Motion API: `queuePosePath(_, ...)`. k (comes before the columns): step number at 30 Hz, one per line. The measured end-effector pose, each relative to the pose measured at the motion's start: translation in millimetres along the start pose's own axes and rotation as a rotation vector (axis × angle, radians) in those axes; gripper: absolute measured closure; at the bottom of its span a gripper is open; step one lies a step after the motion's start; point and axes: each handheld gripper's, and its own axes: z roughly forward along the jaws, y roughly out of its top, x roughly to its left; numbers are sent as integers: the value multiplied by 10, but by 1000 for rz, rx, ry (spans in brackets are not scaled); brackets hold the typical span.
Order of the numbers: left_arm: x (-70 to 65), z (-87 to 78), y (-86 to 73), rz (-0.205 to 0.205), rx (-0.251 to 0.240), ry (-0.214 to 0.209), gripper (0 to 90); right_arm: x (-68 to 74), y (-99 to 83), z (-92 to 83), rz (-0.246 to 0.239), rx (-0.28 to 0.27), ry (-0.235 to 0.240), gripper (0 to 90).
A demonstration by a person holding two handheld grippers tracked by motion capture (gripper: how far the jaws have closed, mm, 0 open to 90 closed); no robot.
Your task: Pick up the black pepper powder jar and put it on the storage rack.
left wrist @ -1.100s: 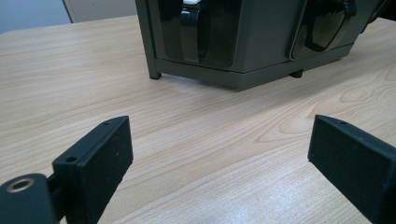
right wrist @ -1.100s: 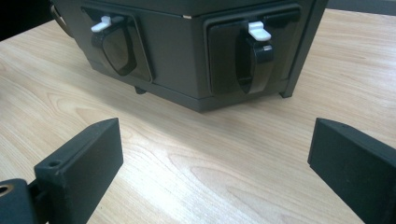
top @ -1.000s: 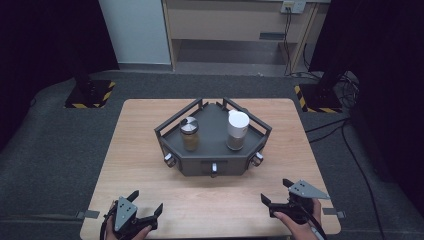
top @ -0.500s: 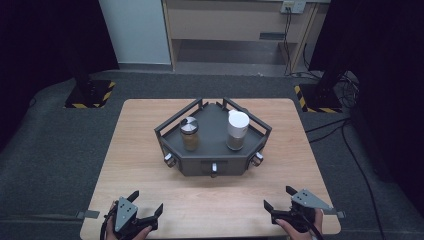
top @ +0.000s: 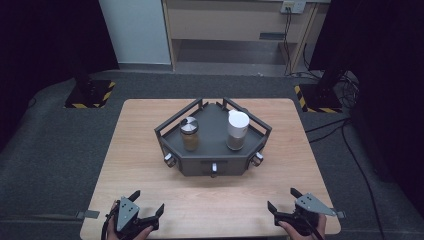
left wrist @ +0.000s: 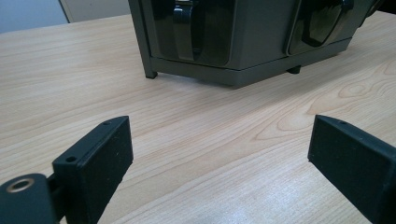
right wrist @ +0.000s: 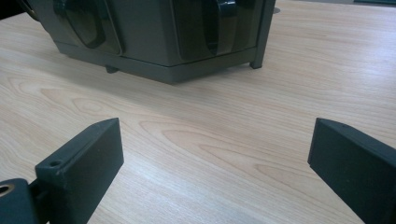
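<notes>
A dark grey angular rack (top: 215, 162) stands mid-table with a low rail around its top. On it are a glass jar (top: 189, 135) with a silver lid and brown contents, and to its right a white cylindrical container (top: 237, 130). My left gripper (top: 147, 201) rests open near the front left edge, nothing between its jaws. My right gripper (top: 282, 198) rests open near the front right edge, also empty. In the left gripper view the left gripper (left wrist: 219, 149) faces the rack (left wrist: 224, 42) across bare wood. In the right gripper view the right gripper (right wrist: 215, 154) faces the rack (right wrist: 159, 42).
The wooden table (top: 140, 150) stands on dark grey matting. Three knobs (top: 214, 169) line the rack's front faces. Two black stands with yellow-striped bases (top: 89, 95) flank the far side, and cables (top: 345, 145) trail on the floor at the right.
My right gripper has drawn back a little toward the table's near right corner. The left gripper and the things on the rack have not moved.
</notes>
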Motion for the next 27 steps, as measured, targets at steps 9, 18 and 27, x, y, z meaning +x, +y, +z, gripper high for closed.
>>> queuePosePath(9,-1,14,2,0,5,-7,56,14,-57,-14,-1,-21,-13,38)
queuePosePath(18,-32,-2,11,7,5,-9,56,52,-77,-14,-10,-24,-5,38)
queuePosePath(27,-36,-11,9,3,4,-9,56,69,-92,-15,-7,-30,-11,39)
